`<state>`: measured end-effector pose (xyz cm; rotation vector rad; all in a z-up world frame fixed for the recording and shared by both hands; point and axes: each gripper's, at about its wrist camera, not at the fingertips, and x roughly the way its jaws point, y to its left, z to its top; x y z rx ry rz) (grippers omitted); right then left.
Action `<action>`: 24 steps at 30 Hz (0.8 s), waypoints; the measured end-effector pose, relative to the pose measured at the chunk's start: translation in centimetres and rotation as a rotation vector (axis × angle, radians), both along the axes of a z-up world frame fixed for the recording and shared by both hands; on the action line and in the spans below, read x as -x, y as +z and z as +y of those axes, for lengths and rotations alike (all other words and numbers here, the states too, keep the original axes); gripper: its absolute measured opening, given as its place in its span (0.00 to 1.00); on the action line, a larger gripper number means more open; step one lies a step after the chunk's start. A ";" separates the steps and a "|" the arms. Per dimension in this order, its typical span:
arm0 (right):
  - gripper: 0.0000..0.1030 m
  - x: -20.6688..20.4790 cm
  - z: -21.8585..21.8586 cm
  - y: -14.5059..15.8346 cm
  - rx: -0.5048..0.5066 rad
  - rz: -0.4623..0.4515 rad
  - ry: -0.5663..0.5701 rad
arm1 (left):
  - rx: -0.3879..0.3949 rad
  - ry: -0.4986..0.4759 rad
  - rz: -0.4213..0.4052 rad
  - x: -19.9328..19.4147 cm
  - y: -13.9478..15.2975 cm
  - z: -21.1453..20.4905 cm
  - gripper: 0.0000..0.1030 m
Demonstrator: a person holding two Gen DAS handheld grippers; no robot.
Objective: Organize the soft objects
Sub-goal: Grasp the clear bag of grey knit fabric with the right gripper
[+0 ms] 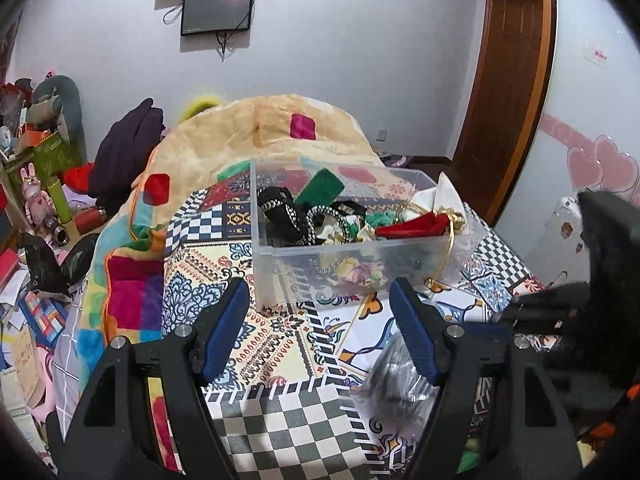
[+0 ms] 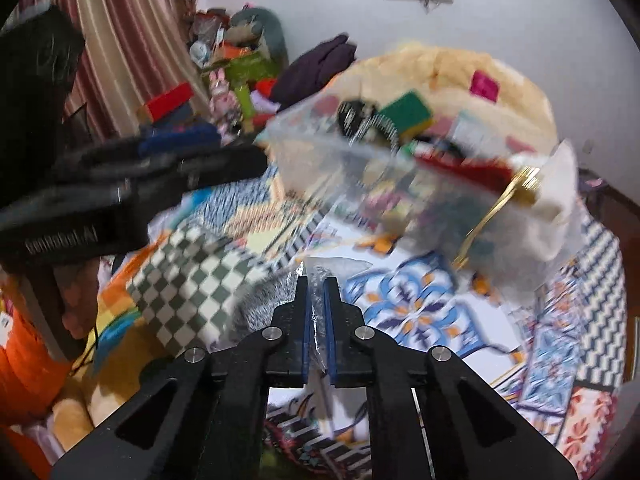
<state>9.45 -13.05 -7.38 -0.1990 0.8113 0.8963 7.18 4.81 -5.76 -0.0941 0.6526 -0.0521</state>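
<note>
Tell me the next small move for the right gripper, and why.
Probably carry it forward and up, over the clear bin's rim. The right gripper is shut on a clear plastic packet holding something grey, short of the bin, while the left gripper is open and empty.

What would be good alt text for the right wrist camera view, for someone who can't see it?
The right gripper is shut on a crinkly clear plastic bag above a patterned bedspread. Beyond it sits a blurred clear box of soft items, with the left gripper reaching in from the left.
</note>
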 end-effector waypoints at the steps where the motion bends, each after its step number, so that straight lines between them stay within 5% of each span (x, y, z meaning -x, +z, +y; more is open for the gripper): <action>1: 0.05 -0.2 -0.2 0.8 -0.013 -0.019 -0.013 | 0.004 0.003 -0.006 0.1 0.2 0.1 0.70; 8: 0.05 -3.1 -1.3 6.2 -0.118 -0.151 -0.116 | 0.007 0.018 -0.025 0.0 0.7 0.5 0.70; 15: 0.05 -5.6 -1.3 8.4 -0.148 -0.255 -0.207 | 0.023 0.015 -0.012 -0.4 0.2 0.7 0.70; 22: 0.06 -6.0 -2.2 5.9 -0.086 -0.118 -0.173 | 0.040 -0.039 0.043 -1.3 -1.4 -0.6 0.72; 24: 0.21 -5.7 -3.2 5.3 -0.079 -0.091 -0.175 | 0.051 -0.074 0.069 -2.1 -2.2 -1.6 0.73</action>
